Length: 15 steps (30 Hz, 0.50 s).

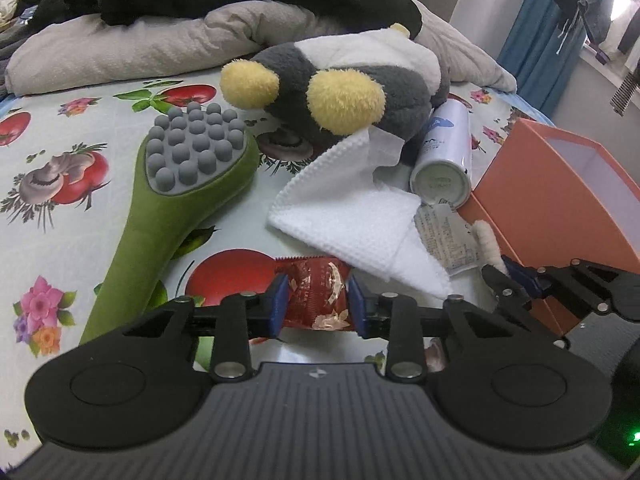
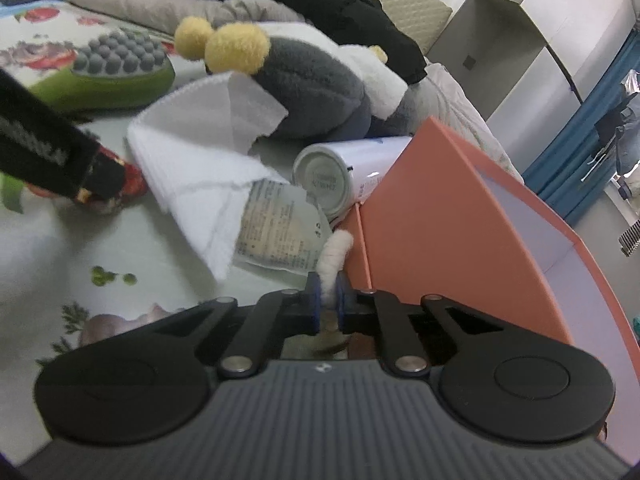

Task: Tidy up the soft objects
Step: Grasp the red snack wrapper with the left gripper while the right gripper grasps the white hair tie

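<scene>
My left gripper (image 1: 318,300) is shut on a red foil snack packet (image 1: 316,292) lying on the flowered bedsheet (image 1: 72,128); its blue pads press the packet's two sides. My right gripper (image 2: 328,300) is shut on a white fuzzy stick (image 2: 334,256) that stands up beside the orange box (image 2: 460,220). In the left wrist view the same stick (image 1: 486,240) shows at the right gripper (image 1: 504,280). A folded white waffle cloth (image 1: 352,220) (image 2: 192,160) lies just beyond both, partly under a grey plush toy (image 1: 340,92) (image 2: 304,92) with yellow feet.
A green massage brush (image 1: 180,184) lies to the left. A white spray can (image 1: 444,152) rests on its side between the plush and the orange box (image 1: 552,200). A printed clear sachet (image 2: 276,232) lies by the cloth. A grey pillow (image 1: 120,52) and black clothes lie behind.
</scene>
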{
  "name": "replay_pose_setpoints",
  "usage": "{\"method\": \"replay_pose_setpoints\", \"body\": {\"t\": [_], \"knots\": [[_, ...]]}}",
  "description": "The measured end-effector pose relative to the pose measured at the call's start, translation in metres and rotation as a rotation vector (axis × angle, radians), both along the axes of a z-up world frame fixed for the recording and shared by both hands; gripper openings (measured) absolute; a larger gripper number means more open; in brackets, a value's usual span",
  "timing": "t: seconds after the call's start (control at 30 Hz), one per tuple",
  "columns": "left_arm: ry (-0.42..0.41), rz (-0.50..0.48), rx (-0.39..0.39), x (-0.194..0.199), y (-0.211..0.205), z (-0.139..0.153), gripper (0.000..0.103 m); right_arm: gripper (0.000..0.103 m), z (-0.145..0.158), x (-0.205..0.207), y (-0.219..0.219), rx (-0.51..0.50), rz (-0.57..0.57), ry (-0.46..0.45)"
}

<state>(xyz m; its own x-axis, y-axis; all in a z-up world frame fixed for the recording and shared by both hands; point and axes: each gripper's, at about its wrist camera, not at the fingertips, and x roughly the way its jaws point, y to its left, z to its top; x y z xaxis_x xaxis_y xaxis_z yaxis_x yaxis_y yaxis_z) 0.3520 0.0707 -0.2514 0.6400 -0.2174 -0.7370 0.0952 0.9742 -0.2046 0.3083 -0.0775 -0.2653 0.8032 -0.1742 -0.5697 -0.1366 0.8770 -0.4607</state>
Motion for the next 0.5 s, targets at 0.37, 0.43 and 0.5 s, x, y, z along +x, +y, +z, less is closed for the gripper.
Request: {"method": "replay_pose_setpoints", "body": {"t": [0.37,0.43,0.5], "knots": [[0.007,0.080,-0.038,-0.055,-0.004,0.016,0.032,0.011,0.026,-0.054,-0.001,0.049,0.084,0.004],[0.008,0.092,-0.052,-0.070,-0.005,0.019,0.032,0.011,0.028,-0.067,0.000,0.053,0.108,0.010],[0.005,0.099,-0.058,-0.085,-0.008,0.023,0.032,0.011,0.030,-0.080,0.000,0.050,0.130,0.011]]}}
